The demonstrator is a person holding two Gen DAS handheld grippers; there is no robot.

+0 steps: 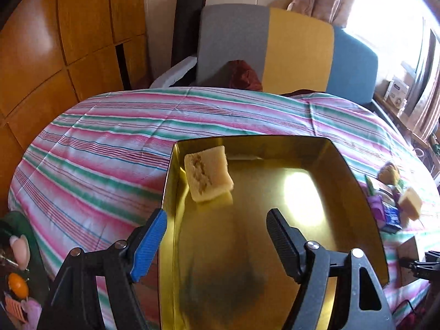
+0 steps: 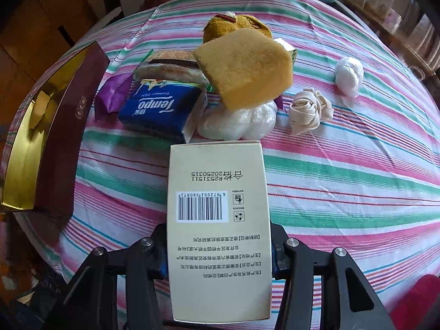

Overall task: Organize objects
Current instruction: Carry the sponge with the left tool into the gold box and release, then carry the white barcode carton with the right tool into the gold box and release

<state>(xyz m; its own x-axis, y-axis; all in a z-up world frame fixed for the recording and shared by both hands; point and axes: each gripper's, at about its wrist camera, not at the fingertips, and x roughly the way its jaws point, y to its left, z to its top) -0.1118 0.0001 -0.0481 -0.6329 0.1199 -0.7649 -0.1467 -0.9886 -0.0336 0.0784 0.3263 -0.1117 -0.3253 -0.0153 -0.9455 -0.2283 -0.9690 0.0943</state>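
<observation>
My left gripper (image 1: 217, 229) is open and empty, hovering over a shiny gold box (image 1: 357, 181) on the striped cloth. A yellow sponge piece (image 1: 207, 176) lies in the box's far left corner. In the right wrist view my right gripper (image 2: 218, 250) is shut on a cream carton (image 2: 217, 192) with a barcode, held above the cloth. Beyond the carton is a pile: a large yellow sponge (image 2: 244, 71), a blue Tempo tissue pack (image 2: 162, 110), a biscuit packet (image 2: 170, 66), a purple wrapper (image 2: 112, 93) and a white plastic bag (image 2: 239, 123).
A rolled cloth strap (image 2: 308, 112) and a second white bag (image 2: 348, 75) lie right of the pile. A yellow plush (image 2: 233, 24) sits behind it. The gold box's maroon wall (image 2: 63, 137) stands at the left. Cushions (image 1: 275, 46) and wooden doors (image 1: 55, 41) lie beyond the cloth.
</observation>
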